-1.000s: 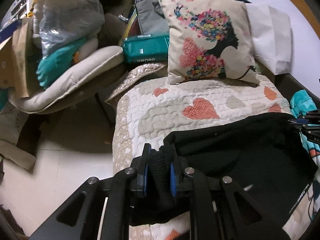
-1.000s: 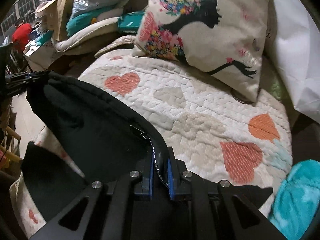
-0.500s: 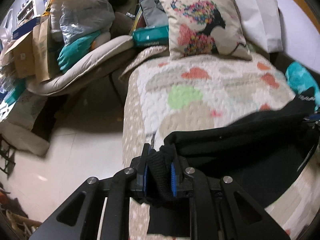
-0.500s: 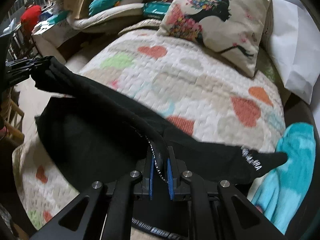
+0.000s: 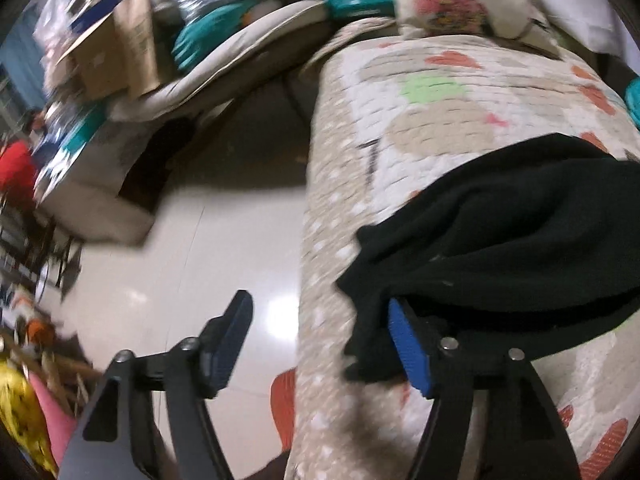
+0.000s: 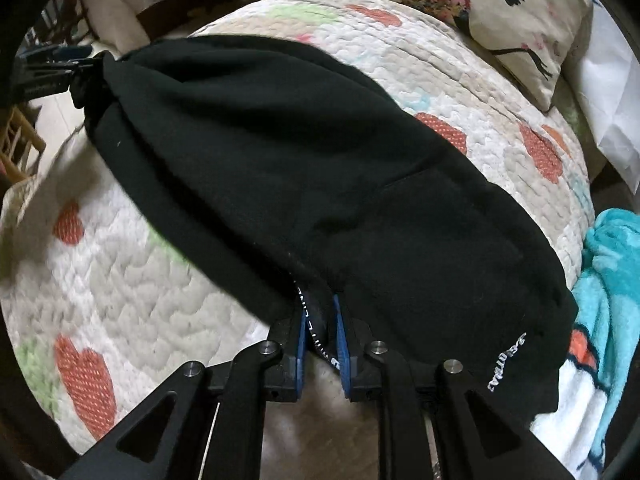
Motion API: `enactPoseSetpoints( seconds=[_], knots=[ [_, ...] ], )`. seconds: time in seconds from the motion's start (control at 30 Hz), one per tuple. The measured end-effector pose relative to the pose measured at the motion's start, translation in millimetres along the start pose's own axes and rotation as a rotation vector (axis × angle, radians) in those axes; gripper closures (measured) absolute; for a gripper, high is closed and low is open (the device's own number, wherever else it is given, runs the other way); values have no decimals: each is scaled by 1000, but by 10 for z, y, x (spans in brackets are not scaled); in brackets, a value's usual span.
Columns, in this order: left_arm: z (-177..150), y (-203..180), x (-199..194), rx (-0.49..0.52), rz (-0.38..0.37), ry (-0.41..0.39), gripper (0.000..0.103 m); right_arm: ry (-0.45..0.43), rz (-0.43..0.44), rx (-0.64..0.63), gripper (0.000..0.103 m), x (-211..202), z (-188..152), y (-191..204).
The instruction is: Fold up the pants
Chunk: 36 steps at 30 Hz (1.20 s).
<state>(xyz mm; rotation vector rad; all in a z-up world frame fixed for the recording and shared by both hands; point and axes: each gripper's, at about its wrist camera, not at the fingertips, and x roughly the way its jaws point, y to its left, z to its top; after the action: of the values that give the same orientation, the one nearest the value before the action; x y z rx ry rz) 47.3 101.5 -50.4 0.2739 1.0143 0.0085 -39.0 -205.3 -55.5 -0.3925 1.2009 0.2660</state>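
Two grippers work the black pants [image 6: 320, 152], which lie folded across a heart-print quilt [image 6: 132, 280]. The left gripper [image 5: 320, 344] has just been opening: its fingers stand wide apart, the pants' corner lying slack against the inner face of the right-hand finger [image 5: 412, 352], nothing pinched. The right gripper [image 6: 320, 340] has its pads close together with the lettered waistband between them; its jaws have just eased apart a little, so whether it grips I cannot tell. Soft, light and limp, the pants should drape and sag wherever unsupported; I'd take them at the thicker waistband or hem corners. Beyond the fingers sits a printed pillow [image 6: 500, 24]; a teal blanket [image 6: 612, 280] lies right of them, and glossy floor [image 5: 208, 264] left of the bed.
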Motion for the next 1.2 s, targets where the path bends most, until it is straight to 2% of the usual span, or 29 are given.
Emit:
enactPoseSetpoints(
  seconds=[0.07,0.1,0.27,0.33,0.47,0.53,0.67,0.77,0.97,1.1,1.2],
  knots=[
    [-39,140,17,-61,-21,31,22,1,9,5,85,-29,-21,2],
    [-58,225,30,-103,-37,49,21,6,13,0,85,-39,-34,4],
    [-185,515,64,-305,-187,125,20,34,24,-11,82,-78,-65,39],
    [-254,594,109,-375,-244,175,20,34,48,8,74,-137,-86,32],
    [-438,802,237,-562,-386,282,20,59,91,51,70,-233,-147,42],
    [-501,893,203,-646,-465,268,21,63,96,57,70,-261,-166,33],
    [-497,1131,-144,-746,-523,76,21,29,151,100,70,-413,-93,1],
    [-405,1292,-347,-827,-471,-31,21,-31,175,94,70,-558,78,30],
    [114,1284,-313,-788,-344,-103,21,-159,224,17,70,-547,777,363],
    [203,1363,-159,-777,-304,-122,21,-214,289,-91,70,-392,1435,943],
    [155,1436,-72,-772,-277,-119,21,-218,310,-198,70,-274,1808,1366]
  ],
)
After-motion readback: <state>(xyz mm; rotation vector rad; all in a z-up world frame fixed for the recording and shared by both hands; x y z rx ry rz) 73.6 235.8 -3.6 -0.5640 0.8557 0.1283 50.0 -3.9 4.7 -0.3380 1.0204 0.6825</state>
